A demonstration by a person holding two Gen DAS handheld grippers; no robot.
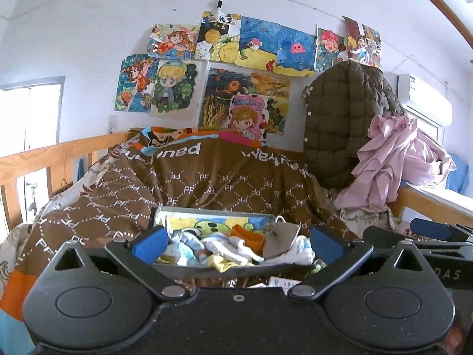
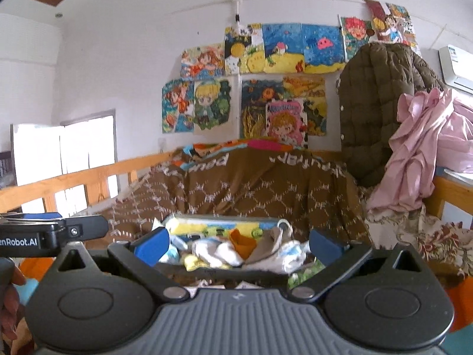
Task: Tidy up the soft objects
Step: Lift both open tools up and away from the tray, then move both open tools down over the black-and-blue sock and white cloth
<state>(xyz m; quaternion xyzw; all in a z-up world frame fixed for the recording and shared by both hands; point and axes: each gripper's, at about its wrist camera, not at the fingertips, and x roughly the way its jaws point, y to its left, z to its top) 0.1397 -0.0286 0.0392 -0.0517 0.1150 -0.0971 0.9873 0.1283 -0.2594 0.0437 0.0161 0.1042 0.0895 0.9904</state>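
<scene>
Rumpled soft socks [image 1: 224, 248], shallow tray [image 1: 207, 270]

Hidden / cut off, both wrist views

Tray [image 1: 207, 270] near rim partly behind left gripper [image 1: 236, 241] body; its far-side picture half covered by socks [image 1: 224, 250]. Right view: tray [image 2: 224, 272] blurred, socks [image 2: 215, 253] indistinct; hand [image 2: 10, 301] cut at 9 o'clock edge. AC unit [image 2: 458, 68] cut at 3 o'clock. Quilt [image 1: 207, 183] lettering only partly readable.

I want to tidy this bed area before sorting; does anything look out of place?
The pink garment is slung crumpled over the wooden rail, and the small cloths in the tray lie in a jumbled heap, unfolded.
</scene>
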